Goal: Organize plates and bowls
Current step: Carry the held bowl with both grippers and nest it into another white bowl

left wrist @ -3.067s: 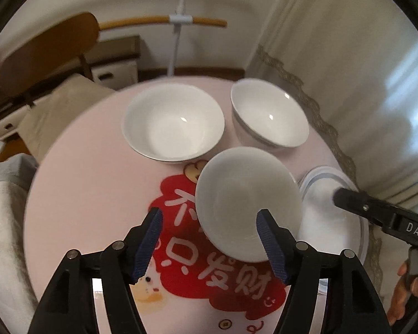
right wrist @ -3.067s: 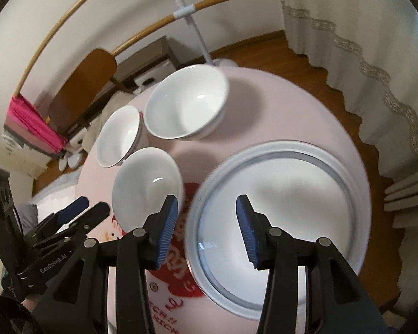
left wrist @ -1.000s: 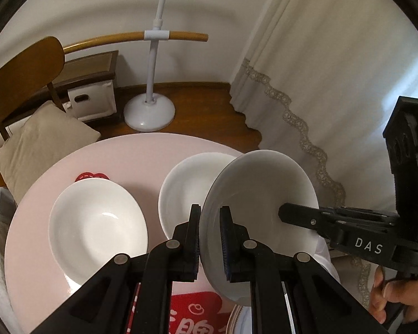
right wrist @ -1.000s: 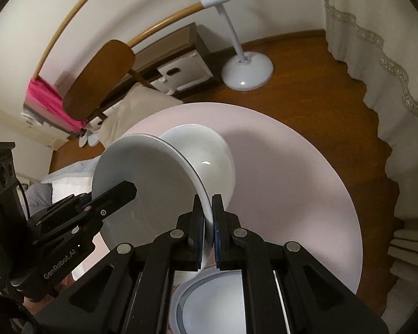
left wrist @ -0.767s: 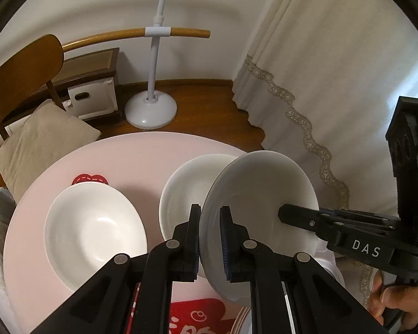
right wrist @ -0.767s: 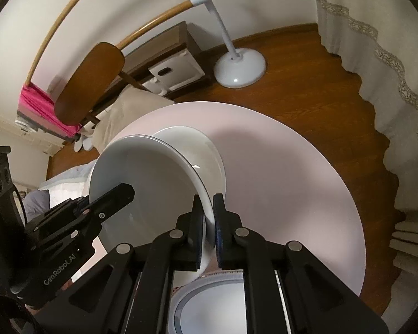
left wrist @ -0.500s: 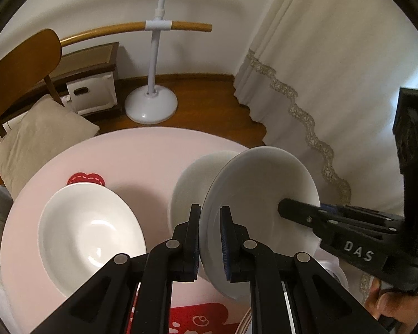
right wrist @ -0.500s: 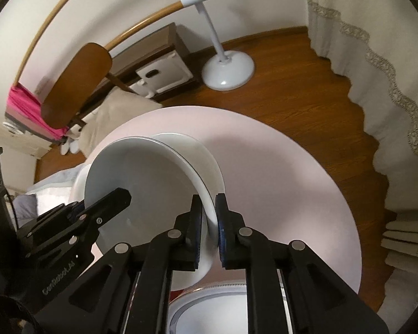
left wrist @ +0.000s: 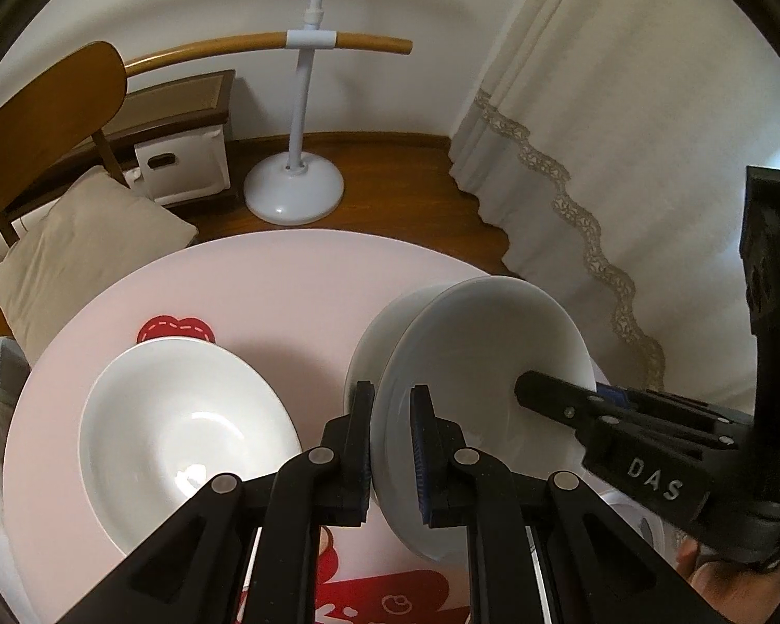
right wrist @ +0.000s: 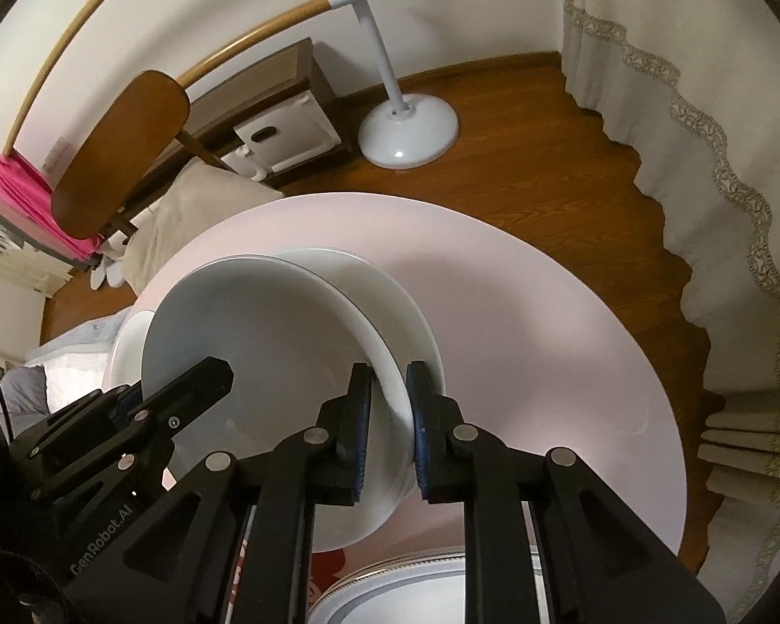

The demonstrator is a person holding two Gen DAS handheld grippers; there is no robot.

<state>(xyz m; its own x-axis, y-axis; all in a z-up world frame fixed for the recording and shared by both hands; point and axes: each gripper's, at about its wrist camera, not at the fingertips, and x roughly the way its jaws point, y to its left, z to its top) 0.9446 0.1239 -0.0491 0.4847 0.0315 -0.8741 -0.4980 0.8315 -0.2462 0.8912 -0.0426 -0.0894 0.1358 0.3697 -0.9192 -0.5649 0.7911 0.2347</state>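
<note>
Both hands share one small bowl [left wrist: 473,364]: left gripper [left wrist: 392,447] and right gripper [right wrist: 390,426] each clamp its rim, holding it tilted just above a second bowl [right wrist: 390,301]. Unstacked: the wide bowl [left wrist: 182,431] and plate [right wrist: 416,587].

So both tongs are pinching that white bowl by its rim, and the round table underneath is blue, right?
Not quite: the table is pale pink, as the right wrist view shows. Both the left tongs and right tongs do pinch the white bowl by its rim.
</note>
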